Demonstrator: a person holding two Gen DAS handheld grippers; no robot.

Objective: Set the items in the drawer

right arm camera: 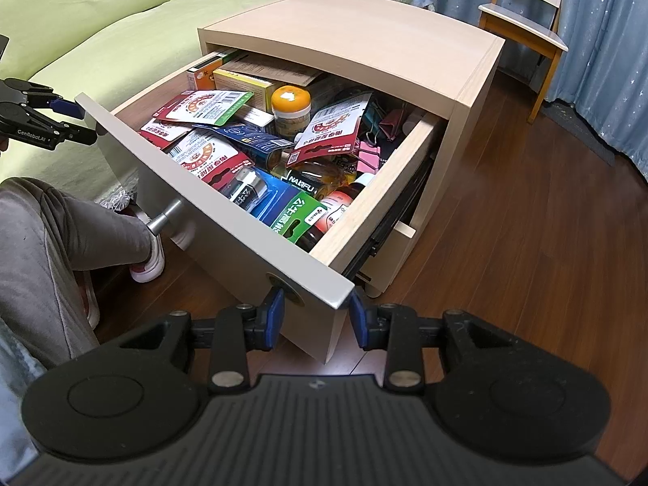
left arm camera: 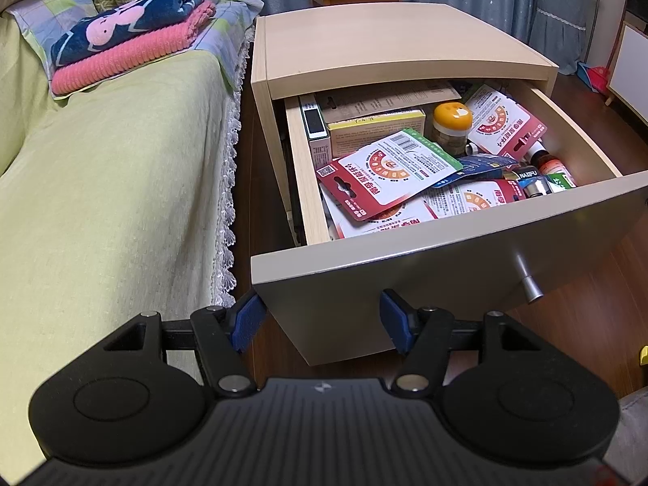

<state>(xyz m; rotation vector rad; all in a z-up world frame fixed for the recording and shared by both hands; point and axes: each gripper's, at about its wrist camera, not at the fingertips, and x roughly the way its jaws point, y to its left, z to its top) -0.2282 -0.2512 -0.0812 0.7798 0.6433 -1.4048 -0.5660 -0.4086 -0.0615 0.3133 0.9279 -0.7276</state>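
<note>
The top drawer (left arm camera: pixel 445 251) of a light wood nightstand (left arm camera: pixel 384 40) stands pulled out, with a metal knob (left arm camera: pixel 528 283) on its front. It is packed with red-and-white card packs (left arm camera: pixel 389 174), an orange-lidded jar (left arm camera: pixel 451 119), a yellow box (left arm camera: pixel 376 127), a blue battery pack (right arm camera: pixel 279 194) and a brown bottle (left arm camera: pixel 551 162). My left gripper (left arm camera: pixel 320 324) is open and empty, its blue pads straddling the drawer front's left corner. My right gripper (right arm camera: pixel 316 318) is open at the front's right corner (right arm camera: pixel 340 291). The right wrist view also shows the left gripper (right arm camera: pixel 79 121).
A bed (left arm camera: pixel 101 182) with a green cover and folded towels (left arm camera: pixel 133 40) runs along the nightstand's left. A wooden chair (right arm camera: pixel 522 12) stands behind it by blue curtains. A person's grey-trousered leg (right arm camera: pixel 60 243) and shoe (right arm camera: pixel 150 263) rest on the dark wood floor (right arm camera: pixel 526 243).
</note>
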